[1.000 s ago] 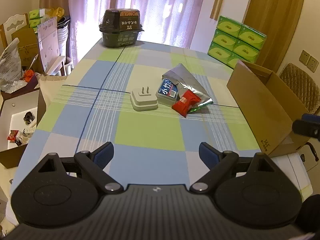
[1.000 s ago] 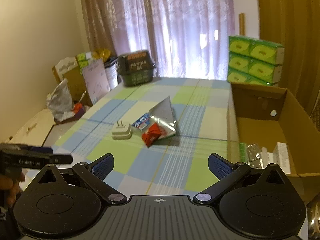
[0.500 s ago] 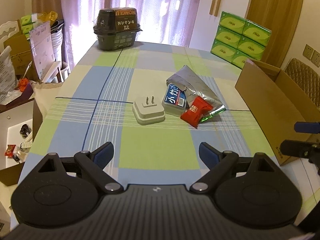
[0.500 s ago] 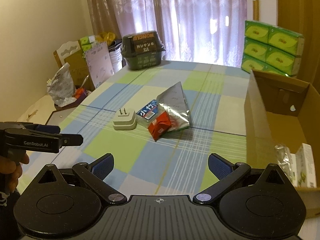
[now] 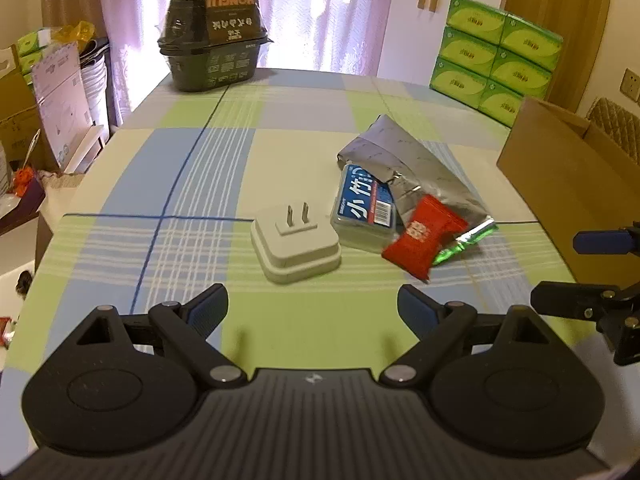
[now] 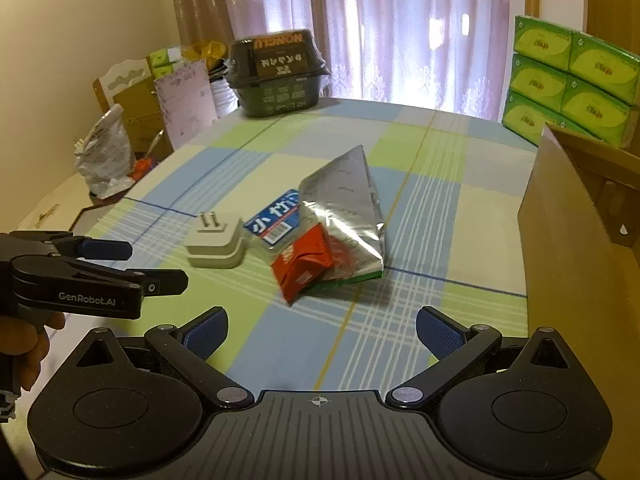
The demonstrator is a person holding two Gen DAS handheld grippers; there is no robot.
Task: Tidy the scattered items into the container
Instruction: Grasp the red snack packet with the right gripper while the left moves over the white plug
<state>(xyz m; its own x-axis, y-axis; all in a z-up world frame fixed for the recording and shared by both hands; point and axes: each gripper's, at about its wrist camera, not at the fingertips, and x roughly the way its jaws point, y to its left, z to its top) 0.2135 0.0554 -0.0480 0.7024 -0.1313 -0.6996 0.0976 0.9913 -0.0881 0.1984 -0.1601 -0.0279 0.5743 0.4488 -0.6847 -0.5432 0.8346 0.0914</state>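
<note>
At frame centre the plug (image 5: 295, 243), tin (image 5: 365, 214), red packet (image 5: 423, 237) and foil bag (image 5: 416, 168) sit clustered, box (image 5: 560, 168) at right edge; your left gripper (image 5: 312, 304) and right gripper (image 6: 322, 330) are both wide open, empty, approaching—next, close on the plug.

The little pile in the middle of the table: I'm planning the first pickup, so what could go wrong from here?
1. The red packet lies on the silver foil bag and against the blue-labelled case; pulling one may drag the others.
2. The white plug adapter lies prongs up beside the case, so the open left tool could catch a prong or nudge the case.
3. The cardboard box has a tall near wall; a low carry might hit it.
</note>
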